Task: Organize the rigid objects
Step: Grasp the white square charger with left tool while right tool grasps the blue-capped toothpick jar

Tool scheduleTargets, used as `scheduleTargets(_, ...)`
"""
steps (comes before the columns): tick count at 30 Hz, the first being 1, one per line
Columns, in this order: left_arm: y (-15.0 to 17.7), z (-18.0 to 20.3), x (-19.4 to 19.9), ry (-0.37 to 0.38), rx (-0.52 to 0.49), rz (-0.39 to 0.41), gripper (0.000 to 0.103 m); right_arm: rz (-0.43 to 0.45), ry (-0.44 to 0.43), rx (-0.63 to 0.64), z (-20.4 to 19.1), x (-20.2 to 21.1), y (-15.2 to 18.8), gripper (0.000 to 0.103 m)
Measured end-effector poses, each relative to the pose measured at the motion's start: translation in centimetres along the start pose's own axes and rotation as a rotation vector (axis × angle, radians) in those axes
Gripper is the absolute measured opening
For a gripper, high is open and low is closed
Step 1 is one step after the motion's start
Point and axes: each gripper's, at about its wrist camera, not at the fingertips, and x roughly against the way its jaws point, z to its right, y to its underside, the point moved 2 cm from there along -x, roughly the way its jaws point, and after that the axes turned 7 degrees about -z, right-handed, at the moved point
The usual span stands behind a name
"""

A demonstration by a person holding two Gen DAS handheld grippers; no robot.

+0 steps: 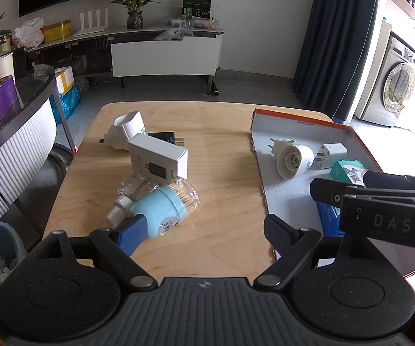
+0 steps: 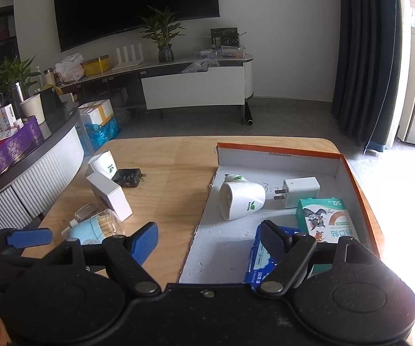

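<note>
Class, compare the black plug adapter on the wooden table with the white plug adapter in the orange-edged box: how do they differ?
The black plug adapter is dark; the white plug adapter is pale. The black one lies on the bare table, the white one inside the box. Both show metal prongs and lie untouched.

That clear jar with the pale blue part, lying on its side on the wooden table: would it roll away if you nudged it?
Probably: the toothpick jar is round and lies on its side on bare wood. Its clear plastic looks smooth, so pads might slip. It seems light and stiff.
</note>
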Motion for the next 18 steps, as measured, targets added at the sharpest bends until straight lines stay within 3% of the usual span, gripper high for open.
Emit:
scheduleTargets(9,2.9,-2.8,0.7,-0.059,0.044,0.038,0.092,-0.022,-0.056,0.042,-2.3,-0.8,0.9,0.092)
scheduleTargets(18,6.0,-6.3,-0.6,-0.136,0.133,0.021,0.096,-0.036,-0.086,0.046,-2.9,-1.0,1.6,0.092)
